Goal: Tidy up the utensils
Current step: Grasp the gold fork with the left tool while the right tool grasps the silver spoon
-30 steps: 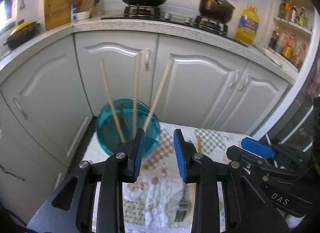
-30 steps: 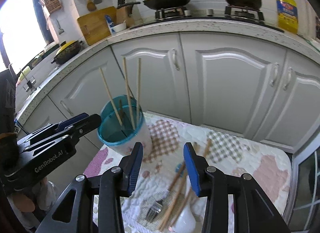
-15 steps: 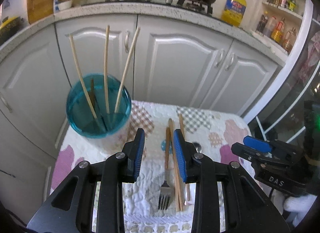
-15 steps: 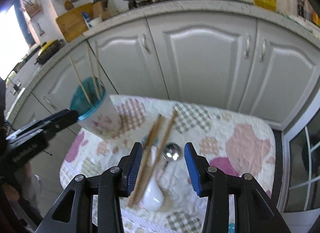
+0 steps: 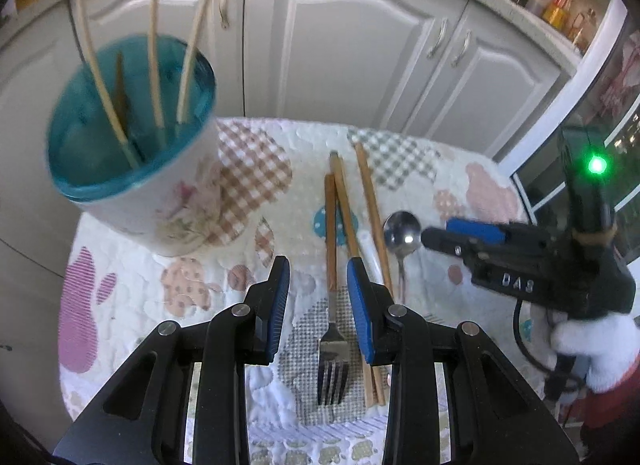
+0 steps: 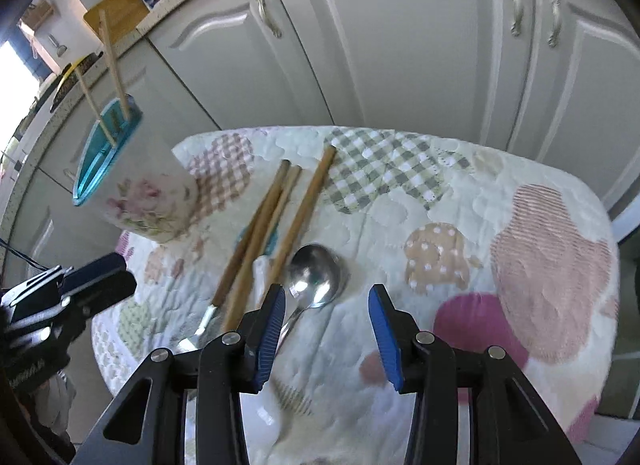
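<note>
Both grippers above the loose utensils beside the cup [image 5: 132, 145]

Your left gripper [image 5: 318, 305] and right gripper [image 6: 326, 329] jaws gape empty; the fork [image 5: 331, 329] lies against the chopsticks [image 5: 348, 225], so closing carelessly may drag neighbours along.

A quilted, matt cloth [image 5: 256, 225] covers the desk. The spoon [image 6: 316, 277] is glossy polished metal; the fork [image 5: 332, 361] has shiny metal tines and a wooden handle. The chopsticks [image 6: 304, 201] look like matt wood, the cabinet doors [image 6: 400, 45] smooth and satin
</note>
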